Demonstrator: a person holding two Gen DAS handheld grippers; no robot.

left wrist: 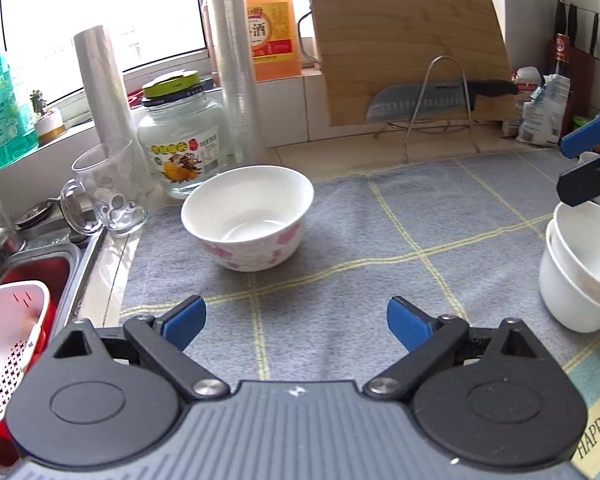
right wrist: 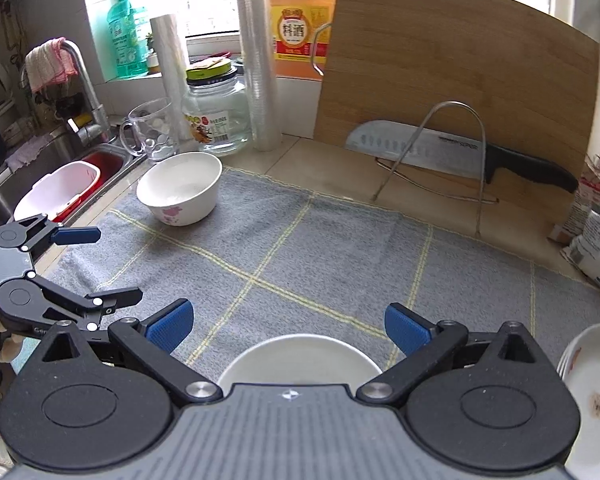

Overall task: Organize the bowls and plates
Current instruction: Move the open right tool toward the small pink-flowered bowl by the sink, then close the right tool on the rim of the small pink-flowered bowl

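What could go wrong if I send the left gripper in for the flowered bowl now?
1. The flowered bowl sits at the mat's far-left corner near the glass mug and glass jar; a wide approach by the open left gripper might knock them.
2. A push rather than a grip could slide the bowl toward the sink.
3. The open right gripper hovers over the stacked bowls; crossing paths risks a collision.
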